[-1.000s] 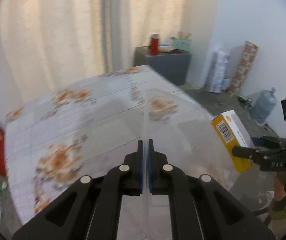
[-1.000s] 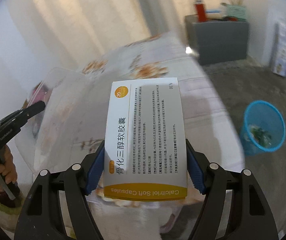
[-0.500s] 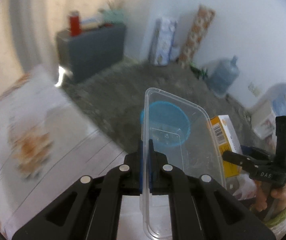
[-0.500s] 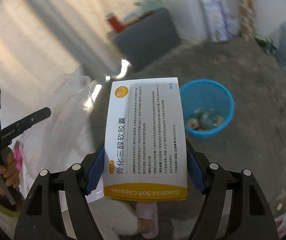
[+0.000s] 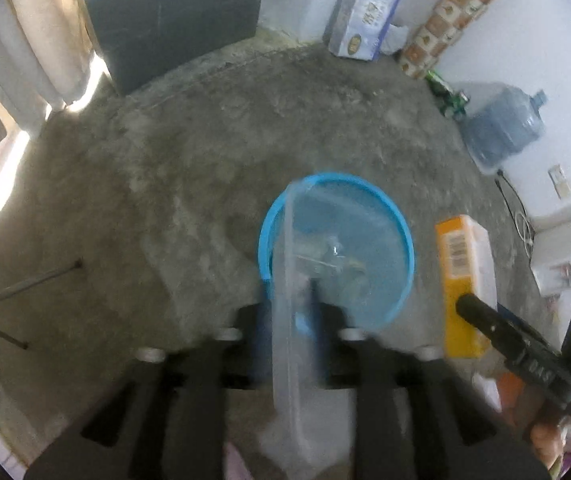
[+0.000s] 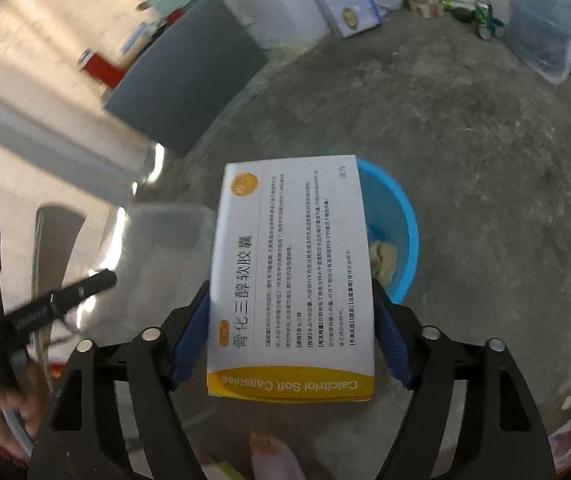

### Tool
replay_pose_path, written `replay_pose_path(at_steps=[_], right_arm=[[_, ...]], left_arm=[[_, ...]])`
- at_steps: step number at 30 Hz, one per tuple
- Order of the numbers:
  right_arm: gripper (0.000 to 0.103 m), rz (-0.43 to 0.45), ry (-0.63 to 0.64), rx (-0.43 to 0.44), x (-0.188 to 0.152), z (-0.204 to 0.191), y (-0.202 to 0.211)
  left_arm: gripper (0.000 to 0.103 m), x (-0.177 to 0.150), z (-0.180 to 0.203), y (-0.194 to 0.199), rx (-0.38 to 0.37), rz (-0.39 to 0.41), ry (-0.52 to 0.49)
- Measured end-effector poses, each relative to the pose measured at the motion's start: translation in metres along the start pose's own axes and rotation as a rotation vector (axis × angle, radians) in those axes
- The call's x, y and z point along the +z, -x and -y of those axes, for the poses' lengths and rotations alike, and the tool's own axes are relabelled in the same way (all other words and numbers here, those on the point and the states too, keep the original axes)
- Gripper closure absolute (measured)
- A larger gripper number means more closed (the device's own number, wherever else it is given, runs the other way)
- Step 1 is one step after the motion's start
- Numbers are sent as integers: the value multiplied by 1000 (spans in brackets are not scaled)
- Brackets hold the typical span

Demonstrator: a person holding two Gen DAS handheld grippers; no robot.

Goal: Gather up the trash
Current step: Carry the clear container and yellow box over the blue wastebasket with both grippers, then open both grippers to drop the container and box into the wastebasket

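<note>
Our right tool (image 6: 291, 332) clamps the Calcitriol capsule box (image 6: 291, 276), our left tool (image 5: 287, 320) (blurred) straddles the clear plastic container (image 5: 289, 344), grip unclear, blue wastebasket (image 5: 399, 228) at twelve o'clock.

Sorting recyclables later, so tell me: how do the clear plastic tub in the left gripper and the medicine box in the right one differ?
The plastic tub is see-through and unprinted; the medicine box is opaque white and yellow card covered in print. The tub is an open shell, the box a closed carton. The tub is pinched by its thin wall, the box across its full width. Both hang over the blue bin.
</note>
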State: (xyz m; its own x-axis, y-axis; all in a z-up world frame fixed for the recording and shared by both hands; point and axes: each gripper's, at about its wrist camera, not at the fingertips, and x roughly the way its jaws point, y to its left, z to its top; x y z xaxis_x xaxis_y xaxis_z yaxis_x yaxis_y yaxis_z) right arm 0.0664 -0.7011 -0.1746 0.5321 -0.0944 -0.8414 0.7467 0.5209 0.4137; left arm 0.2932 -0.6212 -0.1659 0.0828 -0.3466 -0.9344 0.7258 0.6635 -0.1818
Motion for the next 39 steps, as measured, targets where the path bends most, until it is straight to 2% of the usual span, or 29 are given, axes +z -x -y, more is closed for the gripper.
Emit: replay_pose_path(at_steps=[1,2,4,9,15,21,24,27,29,34,37,39], right_arm=[[24,12,-16,-5,-2,5,2],[22,30,-38,-14,2,10,-1],[22,49,-67,-1,6,19,-3],[22,66,-65,12,-1,28,4],[22,102,-26,30,-21,31,28],[22,155,65,57,-62,13,78],[21,182,103,79,-95,0,112],[17,209,124,96,-132,-11,139],[14,217,140,107,-157,-20,150],[14,179,184,112,-220,-48,154],[14,160,202,104,-245,-65,153],[14,197,255,29,-256,-82,158]], left_arm=[[39,-2,1,2,6,31,-4],[35,-1,3,7,-1,91,-11],[28,-1,5,13,-38,150,-12],[28,-6,-3,27,-121,174,31],[28,-22,-9,57,-142,207,15],[28,-63,-21,126,-235,253,-22],[27,-106,-34,174,-253,287,-75],[21,-151,-45,212,-231,301,-136],[21,-182,-56,231,-219,294,-147],[17,-269,-101,271,-218,308,-61],[12,-328,-129,293,-149,399,7],[10,-369,-145,307,-98,456,43]])
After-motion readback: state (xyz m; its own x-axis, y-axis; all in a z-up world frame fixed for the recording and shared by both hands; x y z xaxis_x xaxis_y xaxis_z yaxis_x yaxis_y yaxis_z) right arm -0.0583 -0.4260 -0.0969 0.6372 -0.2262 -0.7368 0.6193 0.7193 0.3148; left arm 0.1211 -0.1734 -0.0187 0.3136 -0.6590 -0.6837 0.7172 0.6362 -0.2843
